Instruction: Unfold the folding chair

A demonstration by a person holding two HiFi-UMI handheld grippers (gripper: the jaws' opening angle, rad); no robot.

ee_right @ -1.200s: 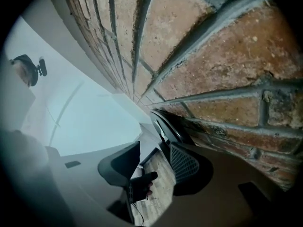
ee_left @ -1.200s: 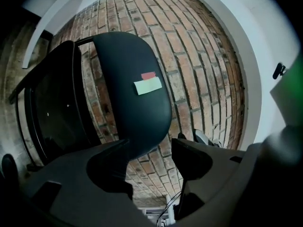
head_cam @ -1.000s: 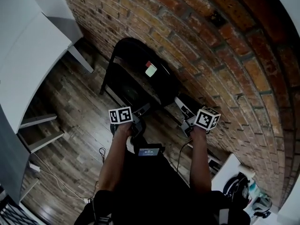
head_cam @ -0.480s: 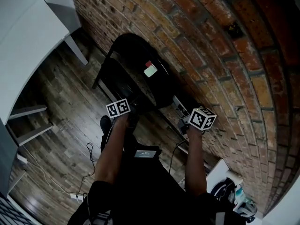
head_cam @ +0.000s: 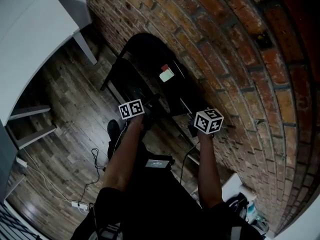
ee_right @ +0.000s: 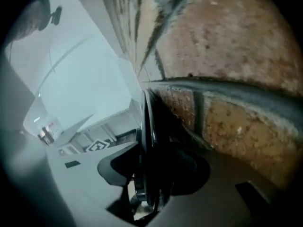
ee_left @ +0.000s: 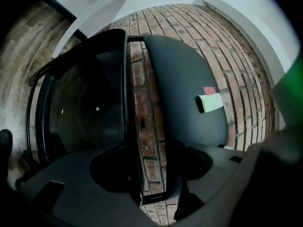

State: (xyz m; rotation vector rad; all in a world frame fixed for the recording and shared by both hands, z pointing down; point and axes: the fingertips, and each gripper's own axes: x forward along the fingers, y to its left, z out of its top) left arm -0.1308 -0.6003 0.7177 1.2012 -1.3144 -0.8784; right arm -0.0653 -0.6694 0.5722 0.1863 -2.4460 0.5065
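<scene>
- A white table (head_cam: 30, 44) is seen at the upper left of the head view, above a dark wooden floor (head_cam: 65, 99). A thin cable (head_cam: 95, 159) is trailed over the boards to a power strip (head_cam: 76, 204) at the lower left.
- The left gripper (ee_left: 151, 167) is held at the centre of the head view, at the left of the chair's near end, on an outstretched forearm (head_cam: 122, 154). In the left gripper view its fingers (ee_left: 80, 174) are spread wide, having just been closing. A frame tube (ee_left: 129, 103) and a short cross bar (ee_left: 152, 197) of the chair are seen between them, and no pinch on either is shown.
- The folding chair (head_cam: 145, 54) is found in the upper centre of the head view. It is black, folded flat and leaned against the brick wall (head_cam: 240, 59), with its rounded end toward the top of the frame. A pale label (head_cam: 166, 74) with a red corner is stuck on its dark panel.
- A small device (head_cam: 159, 162) with a lit screen is worn at the waist, in the lower centre, between the two arms.
- The right gripper (ee_right: 151, 167) is placed right of centre in the head view, at the chair's near right side, close beside the wall. In the right gripper view the chair is seen edge-on in the middle of the frame. The gap between the jaws is filled by that edge, which is pinched from both sides.
</scene>
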